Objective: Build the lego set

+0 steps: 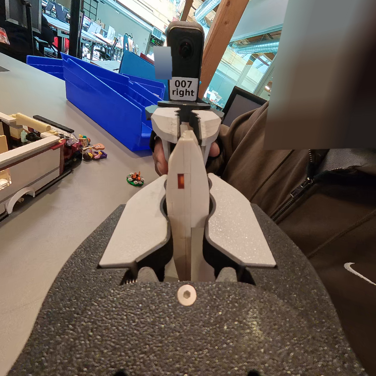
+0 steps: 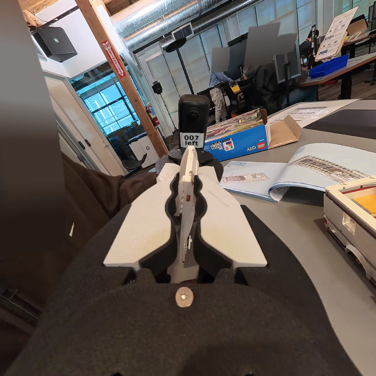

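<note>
A long white brick-built panel [image 1: 188,205] with a small orange tile on its edge is held in the air between my two grippers, which face each other. My left gripper [image 1: 187,184] is shut on one end of it, and both fingers press its sides. My right gripper [image 1: 186,127] shows beyond it, gripping the far end. In the right wrist view my right gripper [image 2: 186,183] is shut on the same panel [image 2: 188,162], and the left gripper [image 2: 187,160] holds its far end.
Blue plastic bins [image 1: 101,97] stand on the grey table [image 1: 61,234]. A brick-built vehicle [image 1: 30,158], minifigures [image 1: 92,150] and a small campfire piece [image 1: 135,179] lie at left. An open instruction booklet [image 2: 284,175] and a blue cardboard box [image 2: 238,140] show at right. A person in a brown jacket [image 1: 295,193] is close by. The grippers are tip to tip, or close to it.
</note>
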